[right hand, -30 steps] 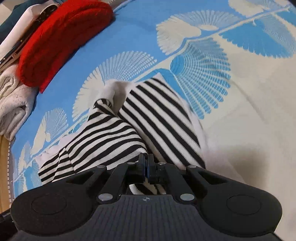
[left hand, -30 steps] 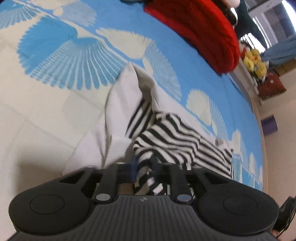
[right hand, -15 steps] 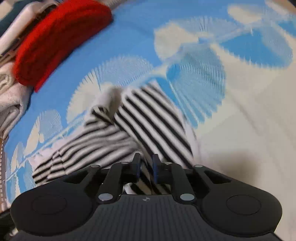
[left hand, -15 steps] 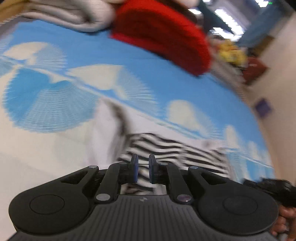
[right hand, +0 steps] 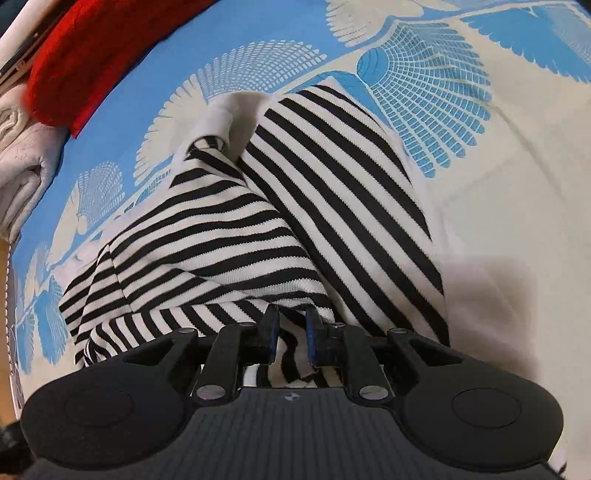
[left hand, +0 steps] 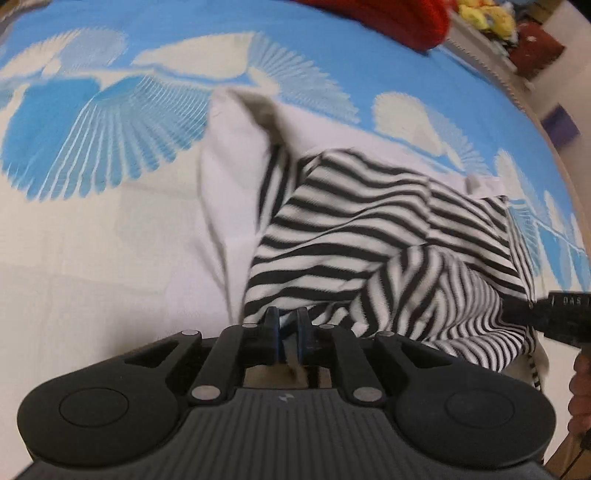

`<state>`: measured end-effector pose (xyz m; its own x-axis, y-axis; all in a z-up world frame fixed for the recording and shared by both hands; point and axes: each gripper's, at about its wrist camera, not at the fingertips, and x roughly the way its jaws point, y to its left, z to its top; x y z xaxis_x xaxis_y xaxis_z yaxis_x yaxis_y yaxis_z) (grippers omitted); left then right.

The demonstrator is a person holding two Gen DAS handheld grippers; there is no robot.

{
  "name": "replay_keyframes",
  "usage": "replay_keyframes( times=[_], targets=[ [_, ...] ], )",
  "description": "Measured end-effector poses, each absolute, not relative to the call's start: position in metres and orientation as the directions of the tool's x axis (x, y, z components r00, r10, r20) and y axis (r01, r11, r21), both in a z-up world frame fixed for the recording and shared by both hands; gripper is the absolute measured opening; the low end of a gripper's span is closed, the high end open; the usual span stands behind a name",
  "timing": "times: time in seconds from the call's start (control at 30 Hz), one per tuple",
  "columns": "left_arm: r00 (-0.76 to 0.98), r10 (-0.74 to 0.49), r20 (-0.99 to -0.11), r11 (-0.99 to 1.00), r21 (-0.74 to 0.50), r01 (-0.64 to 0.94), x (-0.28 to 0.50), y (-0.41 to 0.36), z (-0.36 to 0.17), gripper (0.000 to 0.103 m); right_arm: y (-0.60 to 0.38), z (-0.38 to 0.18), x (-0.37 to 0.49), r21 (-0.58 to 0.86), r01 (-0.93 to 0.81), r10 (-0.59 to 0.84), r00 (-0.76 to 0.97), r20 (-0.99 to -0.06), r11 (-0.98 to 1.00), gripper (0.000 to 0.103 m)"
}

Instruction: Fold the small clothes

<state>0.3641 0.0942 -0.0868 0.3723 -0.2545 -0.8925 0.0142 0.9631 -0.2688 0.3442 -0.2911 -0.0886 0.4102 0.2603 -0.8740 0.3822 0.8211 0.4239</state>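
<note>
A small black-and-white striped garment (left hand: 369,229) with a plain white part (left hand: 229,177) lies crumpled on the blue-and-white patterned bedspread (left hand: 92,122). My left gripper (left hand: 287,317) hovers at its near edge with its jaws a narrow gap apart and no cloth pinched. In the right wrist view the same striped garment (right hand: 258,229) spreads ahead with a white cuff (right hand: 229,114) at the far end. My right gripper (right hand: 291,317) is open a little wider over a striped fold, and its pads do not press on it. The right gripper's body (left hand: 561,321) shows at the left view's right edge.
A red knitted piece (right hand: 92,55) lies at the far side of the bedspread (right hand: 480,184), with a folded grey-white garment (right hand: 22,166) beside it. Yellow soft toys (left hand: 484,16) sit beyond the bed's edge. A hand (left hand: 581,387) holds the right gripper.
Both grippers were shut on the striped garment a second ago and have let go. Their jaws now stand slightly apart, and the cloth has settled onto the bedspread.
</note>
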Motion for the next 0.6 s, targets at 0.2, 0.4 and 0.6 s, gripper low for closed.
replay_keyframes(
  times=[0.2,0.4,0.6],
  targets=[
    [0.39,-0.308,-0.868,0.949,-0.308,0.064,0.365,0.093,-0.079,0.016,-0.284,-0.07,0.34,0.406,0.279,0.231,0.497,-0.837,0.87,0.016],
    [0.365,-0.28,-0.888,0.959,-0.279,0.056,0.348,0.103,-0.08,0.016,-0.305,-0.07,0.32,0.39,0.298,0.225,0.463,-0.858,0.871,0.013],
    [0.482,-0.293,-0.826,0.95,-0.308,0.05,0.285,0.115,-0.022,0.035,-0.341,-0.005,0.225,0.354,0.257,0.14,0.597,-0.79,0.899,0.019]
  ],
)
